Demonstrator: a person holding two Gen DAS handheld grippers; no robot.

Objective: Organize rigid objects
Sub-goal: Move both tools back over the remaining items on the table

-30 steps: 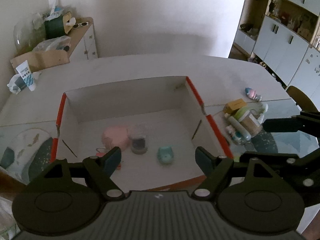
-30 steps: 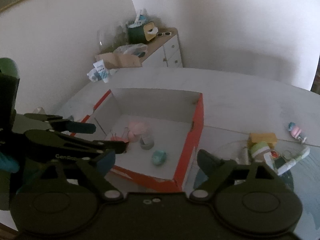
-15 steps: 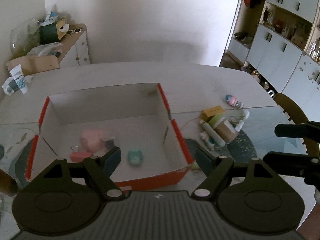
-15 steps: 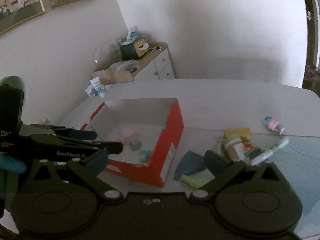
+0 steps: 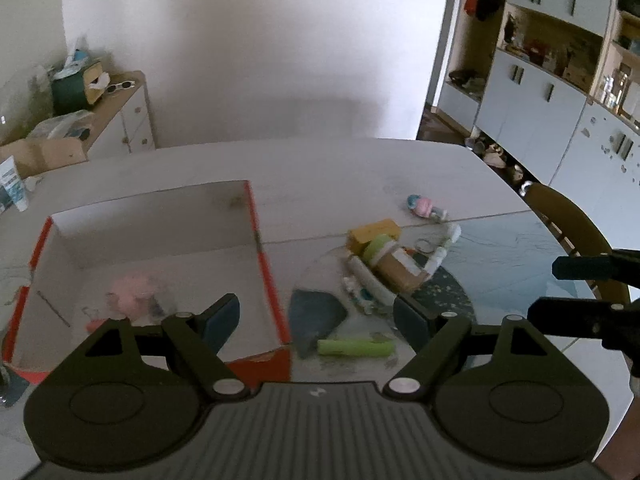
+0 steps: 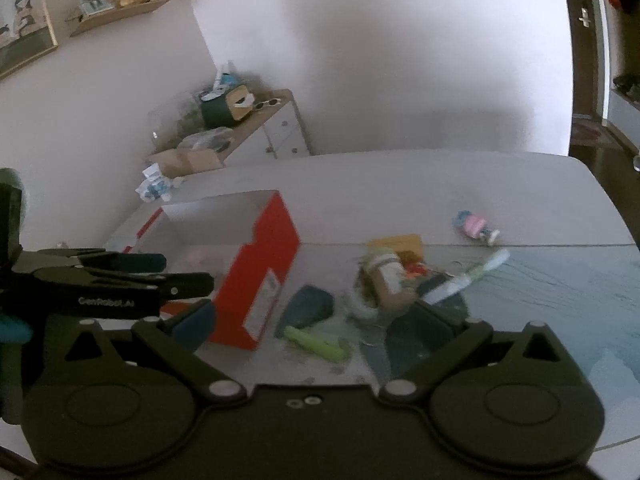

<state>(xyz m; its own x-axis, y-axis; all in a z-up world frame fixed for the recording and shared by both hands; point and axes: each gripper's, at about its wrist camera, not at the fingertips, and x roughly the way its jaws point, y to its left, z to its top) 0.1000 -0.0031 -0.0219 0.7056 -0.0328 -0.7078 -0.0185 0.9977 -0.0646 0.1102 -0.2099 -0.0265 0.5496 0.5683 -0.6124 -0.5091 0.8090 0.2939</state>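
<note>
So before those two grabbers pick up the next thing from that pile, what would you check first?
1. Left gripper holds nothing: ok, jaws apart with only table between them.
2. Right gripper holds nothing: ok, jaws wide apart over the pile.
3. Red box has room: ok, only a pink item and a few small pieces lie inside, though that part is blurred.
4. Easy target: ok, the green tube lies alone, nearest the grippers.
5. Pile free to lift: not ok, the green-lidded jar, yellow block and white tube lie against one another.
6. Sharp view: not ok, both views are blurred.
</note>
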